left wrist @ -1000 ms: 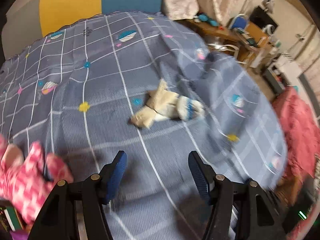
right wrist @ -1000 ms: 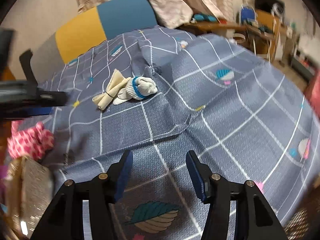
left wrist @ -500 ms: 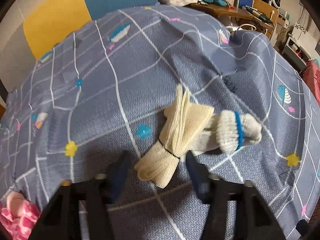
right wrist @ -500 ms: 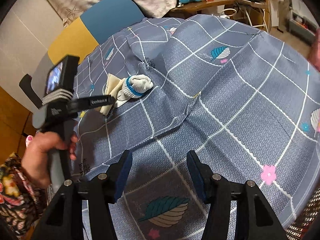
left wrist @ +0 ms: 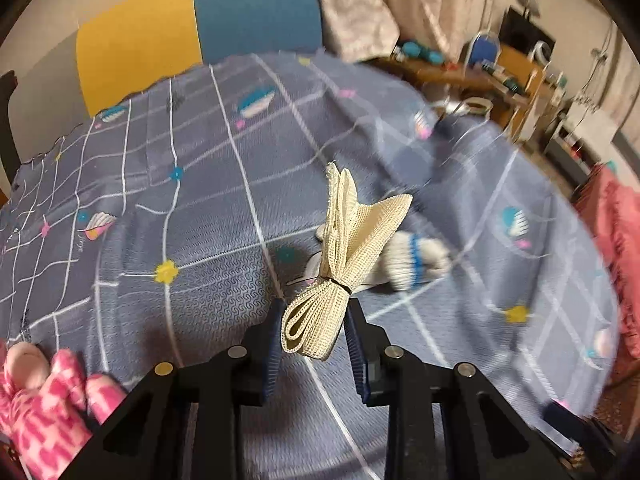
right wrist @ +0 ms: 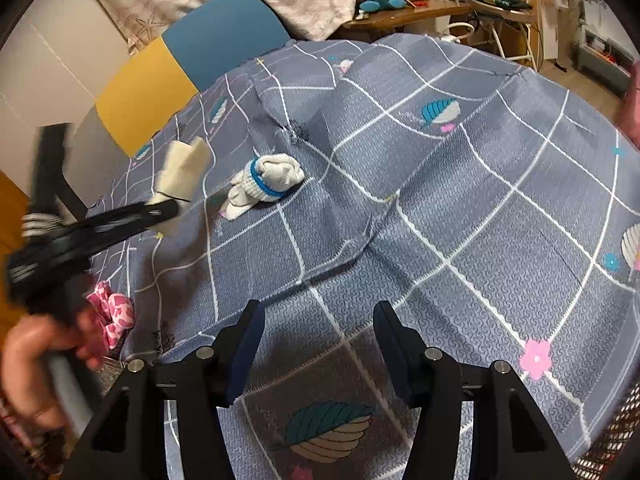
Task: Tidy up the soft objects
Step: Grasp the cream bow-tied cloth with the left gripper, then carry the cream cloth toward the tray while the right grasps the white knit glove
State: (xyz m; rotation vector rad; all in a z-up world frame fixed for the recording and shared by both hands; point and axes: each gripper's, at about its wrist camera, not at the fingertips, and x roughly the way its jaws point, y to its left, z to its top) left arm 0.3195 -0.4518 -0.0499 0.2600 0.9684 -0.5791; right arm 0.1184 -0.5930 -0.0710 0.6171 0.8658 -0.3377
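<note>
My left gripper (left wrist: 314,328) is shut on a folded cream mesh cloth (left wrist: 352,248) tied in the middle and holds it lifted above the bed. The cloth also shows in the right wrist view (right wrist: 180,176), raised in the left gripper (right wrist: 168,210). A white rolled sock with a blue band (left wrist: 412,260) lies on the grey checked bedspread (left wrist: 200,280), just behind the cloth; it also shows in the right wrist view (right wrist: 264,184). My right gripper (right wrist: 318,344) is open and empty over the near part of the bed.
A pink and white plush toy (left wrist: 44,400) lies at the bed's left edge, also seen in the right wrist view (right wrist: 112,314). A yellow and blue headboard (left wrist: 200,32) stands at the back. A cluttered desk (left wrist: 480,76) and a red blanket (left wrist: 620,240) are at the right.
My left gripper moved onto the cream cloth, shut on it and lifted it off the bedspread. The sock stays where it lay. My right gripper has hardly moved.
</note>
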